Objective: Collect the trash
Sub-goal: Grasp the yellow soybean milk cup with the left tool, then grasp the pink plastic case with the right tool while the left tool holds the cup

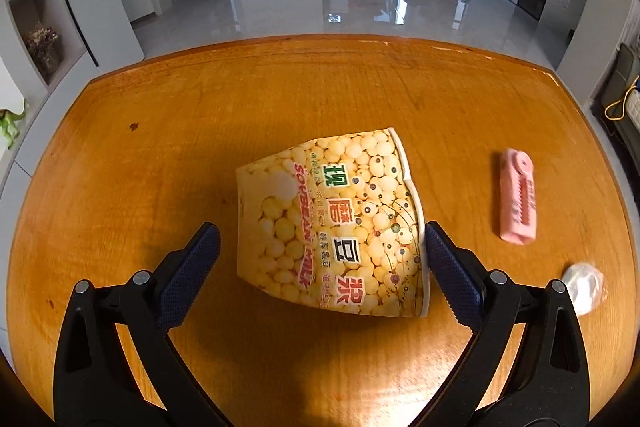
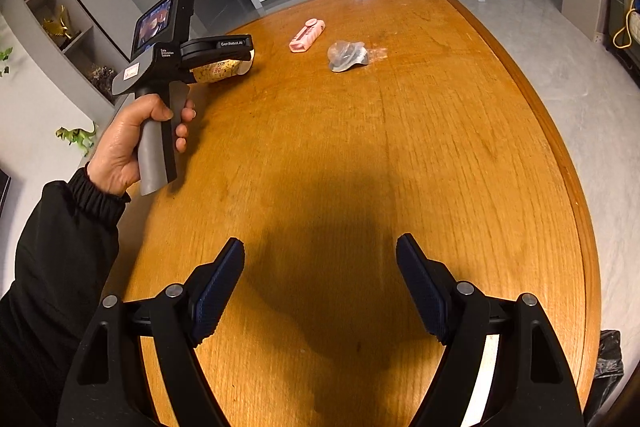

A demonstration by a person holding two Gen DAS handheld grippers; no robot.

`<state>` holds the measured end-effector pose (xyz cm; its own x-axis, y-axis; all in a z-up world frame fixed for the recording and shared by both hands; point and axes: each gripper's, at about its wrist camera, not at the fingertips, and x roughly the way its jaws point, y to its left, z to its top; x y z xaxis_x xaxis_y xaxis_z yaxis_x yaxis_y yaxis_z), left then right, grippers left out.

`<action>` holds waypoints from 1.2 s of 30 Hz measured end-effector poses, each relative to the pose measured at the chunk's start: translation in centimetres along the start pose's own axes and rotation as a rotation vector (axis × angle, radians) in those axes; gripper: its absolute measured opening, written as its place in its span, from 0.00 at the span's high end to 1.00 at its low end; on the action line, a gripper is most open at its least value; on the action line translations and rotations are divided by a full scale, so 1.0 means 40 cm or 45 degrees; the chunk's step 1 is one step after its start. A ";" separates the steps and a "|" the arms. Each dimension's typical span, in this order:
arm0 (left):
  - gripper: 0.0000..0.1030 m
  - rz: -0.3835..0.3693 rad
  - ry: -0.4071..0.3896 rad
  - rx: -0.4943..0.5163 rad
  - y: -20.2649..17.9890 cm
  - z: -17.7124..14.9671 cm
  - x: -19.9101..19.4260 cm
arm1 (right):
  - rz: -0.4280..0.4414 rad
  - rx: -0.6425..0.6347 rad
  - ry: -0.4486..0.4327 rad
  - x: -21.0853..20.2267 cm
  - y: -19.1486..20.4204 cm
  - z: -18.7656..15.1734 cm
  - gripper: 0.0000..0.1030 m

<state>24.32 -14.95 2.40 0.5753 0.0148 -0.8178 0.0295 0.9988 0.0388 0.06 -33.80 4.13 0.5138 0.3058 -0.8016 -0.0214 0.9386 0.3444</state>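
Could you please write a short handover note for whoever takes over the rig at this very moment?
Left gripper: open, jaws on either side of the crushed yellow soybean-milk paper cup on the round wooden table; no grip visible yet.
Right gripper: open, empty, above bare table.
Pink wrapped packet and crumpled clear plastic wrapper lie side by side, apart, on the table.
Nothing collected so far; all three pieces remain.
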 end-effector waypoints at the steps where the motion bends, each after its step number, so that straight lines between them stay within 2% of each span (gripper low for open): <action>1: 0.20 -0.018 0.007 0.002 0.008 0.004 0.007 | 0.003 -0.002 0.001 0.006 0.004 0.006 0.23; 5: 0.21 -0.072 0.048 0.007 0.049 0.019 0.017 | 0.032 0.001 0.006 0.032 0.020 0.038 0.23; 10: 0.21 -0.157 0.082 -0.018 0.132 -0.009 -0.014 | 0.082 0.011 -0.004 0.074 0.055 0.113 0.23; 17: 0.21 -0.185 0.096 0.050 0.172 -0.073 -0.069 | 0.104 0.015 -0.031 0.133 0.106 0.250 0.24; 24: 0.21 -0.183 0.086 0.111 0.175 -0.139 -0.096 | 0.006 -0.018 -0.006 0.226 0.139 0.381 0.24; 31: 0.21 -0.190 0.090 0.150 0.168 -0.174 -0.109 | -0.188 0.012 0.010 0.365 0.147 0.485 0.24; 34: 0.20 -0.193 0.088 0.145 0.167 -0.176 -0.108 | -0.240 0.068 0.026 0.413 0.133 0.512 0.31; 36: 0.20 -0.191 0.088 0.156 0.168 -0.176 -0.106 | -0.277 0.051 0.011 0.429 0.140 0.522 0.33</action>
<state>16.33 -7.98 2.11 0.4996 -0.1261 -0.8570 0.2121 0.9770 -0.0202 26.67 -26.62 2.51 0.4950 0.0985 -0.8633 0.1233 0.9755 0.1820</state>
